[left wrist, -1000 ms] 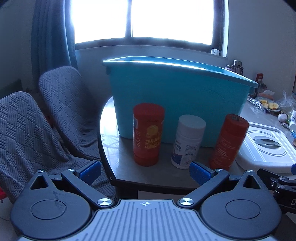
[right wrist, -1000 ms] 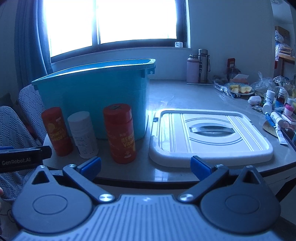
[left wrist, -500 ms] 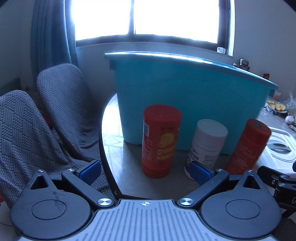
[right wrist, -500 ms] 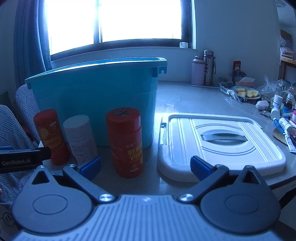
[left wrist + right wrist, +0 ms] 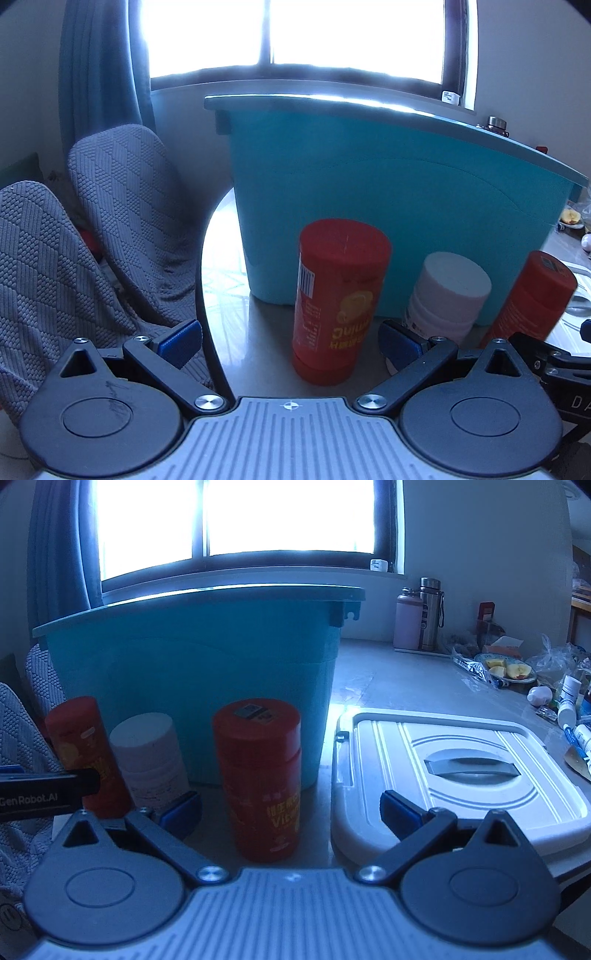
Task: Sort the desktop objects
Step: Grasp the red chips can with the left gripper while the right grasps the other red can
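Three bottles stand in a row before a teal bin (image 5: 388, 206) on the table. In the left wrist view my open left gripper (image 5: 291, 341) faces the left red bottle (image 5: 338, 299), which stands just ahead, slightly right of centre between the blue pads. A white bottle (image 5: 448, 295) and a second red bottle (image 5: 532, 295) stand to its right. In the right wrist view my open right gripper (image 5: 290, 810) faces the right red bottle (image 5: 262, 782), just ahead between the pads. The white bottle (image 5: 147, 757), left red bottle (image 5: 86, 749) and bin (image 5: 199, 672) also show there.
A white bin lid (image 5: 458, 771) lies flat right of the bottles. Flasks (image 5: 417, 614), a fruit plate (image 5: 508, 672) and small tubes (image 5: 570, 701) crowd the far right. Grey covered chairs (image 5: 110, 229) stand left of the table edge. The left gripper's body (image 5: 44, 794) is close at the right gripper's left.
Both grippers have moved forward toward the bottles, which now look larger and closer. Both stay open.
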Demonstrator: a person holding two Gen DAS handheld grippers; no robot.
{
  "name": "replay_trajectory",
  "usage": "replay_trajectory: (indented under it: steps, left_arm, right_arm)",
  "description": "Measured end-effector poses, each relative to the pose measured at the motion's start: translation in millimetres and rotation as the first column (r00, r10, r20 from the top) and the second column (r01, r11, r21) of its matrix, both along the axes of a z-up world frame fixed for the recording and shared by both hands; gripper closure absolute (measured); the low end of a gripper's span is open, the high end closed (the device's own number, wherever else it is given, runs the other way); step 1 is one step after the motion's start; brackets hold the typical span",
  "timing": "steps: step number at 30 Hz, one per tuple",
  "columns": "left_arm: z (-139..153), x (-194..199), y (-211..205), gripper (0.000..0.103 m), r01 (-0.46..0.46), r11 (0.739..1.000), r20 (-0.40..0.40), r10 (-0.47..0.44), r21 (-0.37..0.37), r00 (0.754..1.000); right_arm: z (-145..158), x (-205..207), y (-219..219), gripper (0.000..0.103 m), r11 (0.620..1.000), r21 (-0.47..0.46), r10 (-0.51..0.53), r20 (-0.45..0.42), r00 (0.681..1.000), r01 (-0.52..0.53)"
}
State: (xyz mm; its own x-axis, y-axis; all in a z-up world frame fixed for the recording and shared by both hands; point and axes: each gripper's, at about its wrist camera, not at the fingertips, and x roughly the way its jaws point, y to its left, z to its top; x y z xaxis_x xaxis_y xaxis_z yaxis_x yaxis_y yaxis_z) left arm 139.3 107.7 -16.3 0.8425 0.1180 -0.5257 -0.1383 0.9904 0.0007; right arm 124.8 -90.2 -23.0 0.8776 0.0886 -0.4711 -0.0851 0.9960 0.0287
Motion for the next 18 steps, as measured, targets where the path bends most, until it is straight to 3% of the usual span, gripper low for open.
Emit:
replay_trajectory:
  steps: [7,8,9,10,11,13,18]
  left_arm:
    - [-3.7,19.5,-0.8,0.002,0.025,1.000,-0.004,-0.025,-0.005,1.000]
    - [-4.3,21.2,-2.3,0.003,0.037,0.999,0.001,-0.037,-0.003,0.999]
    - [-5.1,22.0,-4.6,0.003,0.050,0.999,0.010,-0.050,0.001,0.999]
    - [-5.3,22.6,-6.8,0.021,0.065,0.998,0.021,-0.065,0.009,0.998]
    - [-5.8,23.0,-9.7,0.048,0.079,0.997,0.023,-0.079,0.022,0.997]
    - [-4.6,22.8,-14.5,0.053,0.068,0.997,0.028,-0.070,0.043,0.997]
    - [-1.5,18.3,-9.1,0.053,0.044,0.999,0.021,-0.044,-0.006,0.999]
  right_arm:
    - [-4.7,17.8,6.8,0.001,1.000,-0.005,0.030,0.009,1.000,-0.030]
    - [-5.4,20.2,7.7,0.002,0.999,-0.005,0.037,0.009,0.999,-0.037]
    - [-6.0,22.3,8.7,0.010,0.999,-0.007,0.048,0.007,0.999,-0.048]
    - [-6.8,23.2,10.1,0.022,0.998,-0.019,0.058,0.008,0.998,-0.058]
    - [-7.6,24.7,11.6,0.054,0.997,-0.032,0.069,-0.001,0.998,-0.069]
    - [-7.2,25.6,12.3,0.053,0.998,-0.038,0.048,-0.015,0.999,-0.049]
    - [-4.3,20.7,8.9,0.053,0.999,-0.020,0.046,-0.020,0.999,-0.047]
